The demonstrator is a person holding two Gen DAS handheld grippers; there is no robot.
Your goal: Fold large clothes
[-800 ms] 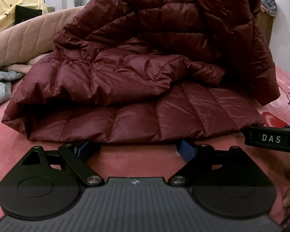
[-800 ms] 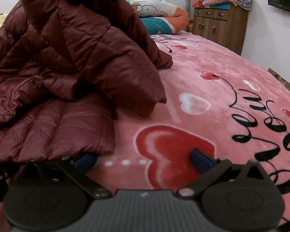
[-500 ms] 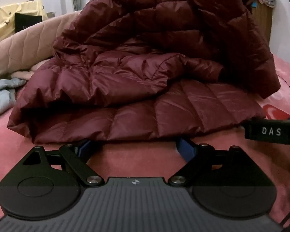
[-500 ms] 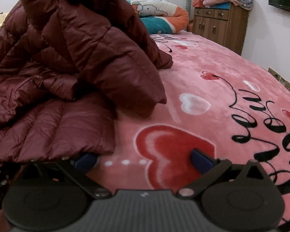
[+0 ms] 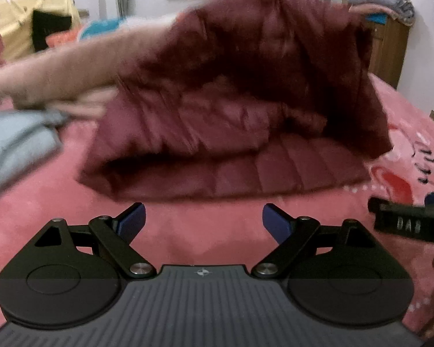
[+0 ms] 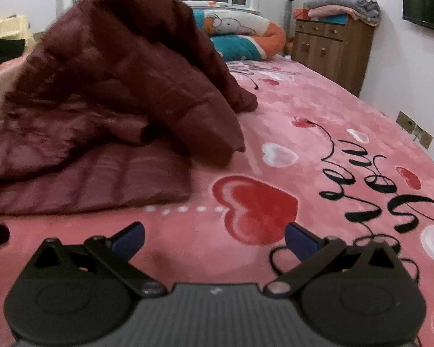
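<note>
A dark red quilted down jacket (image 5: 246, 121) lies heaped on the pink bed cover (image 5: 202, 237), blurred in the left wrist view. Its near hem faces me and a sleeve droops at the right. My left gripper (image 5: 204, 221) hangs open a short way in front of the hem, with nothing between its blue pads. In the right wrist view the jacket (image 6: 110, 110) fills the upper left. My right gripper (image 6: 214, 238) stands open over a red heart on the cover, off the jacket's right corner, and it too holds nothing. Its black body (image 5: 408, 222) shows at the left view's right edge.
A beige quilt (image 5: 58, 75) and a light blue garment (image 5: 11, 150) lie left of the jacket. A wooden cabinet (image 6: 332, 49) with folded blankets on top stands by the far wall, next to a rolled cartoon duvet (image 6: 240, 34). A dark screen (image 6: 425, 5) hangs on the right wall.
Both grippers have drawn back and risen from the jacket's hem, so more pink cover shows in front of it. Both views have tilted up, and the window shows now.
</note>
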